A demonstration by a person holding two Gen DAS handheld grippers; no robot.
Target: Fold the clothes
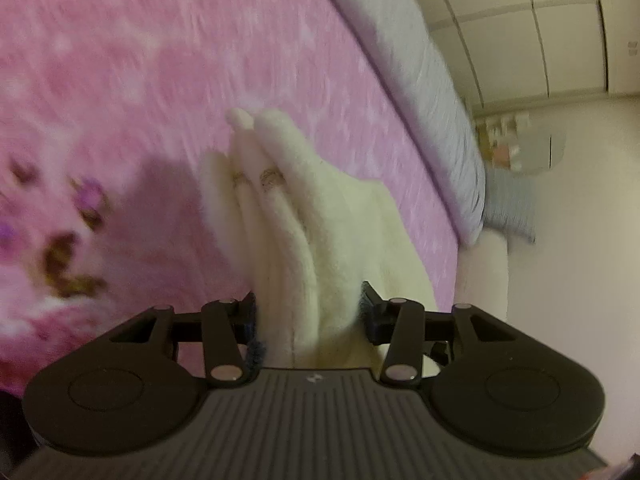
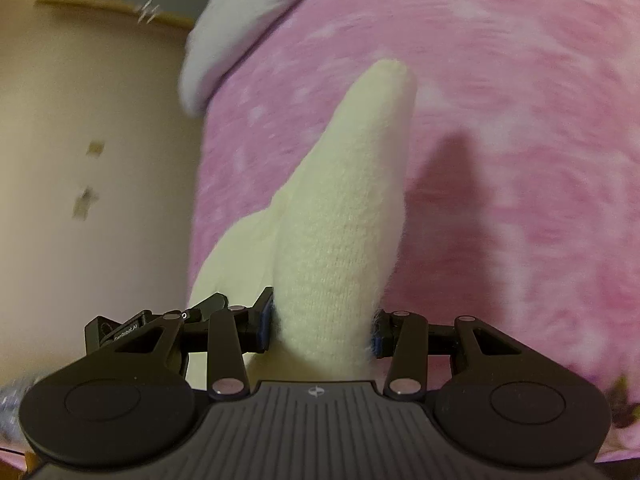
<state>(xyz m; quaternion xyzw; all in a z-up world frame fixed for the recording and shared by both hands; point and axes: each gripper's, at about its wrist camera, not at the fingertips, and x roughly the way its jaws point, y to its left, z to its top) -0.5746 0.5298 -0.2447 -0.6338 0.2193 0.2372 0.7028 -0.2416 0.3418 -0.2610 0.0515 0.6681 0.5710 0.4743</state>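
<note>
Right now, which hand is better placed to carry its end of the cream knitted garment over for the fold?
Neither, probably: left tool and right tool each clamp a bunch of the cream knitted garment above the pink blanket.

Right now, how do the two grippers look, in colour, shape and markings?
Both the left gripper and the right gripper are black, with a grey ribbed plate bearing a small white logo, round side housings, silver rivets on the link arms and dark blue pads on the jaws.

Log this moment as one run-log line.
left gripper: shut on knit | right gripper: shut on knit | knit: lifted over pink blanket
</note>
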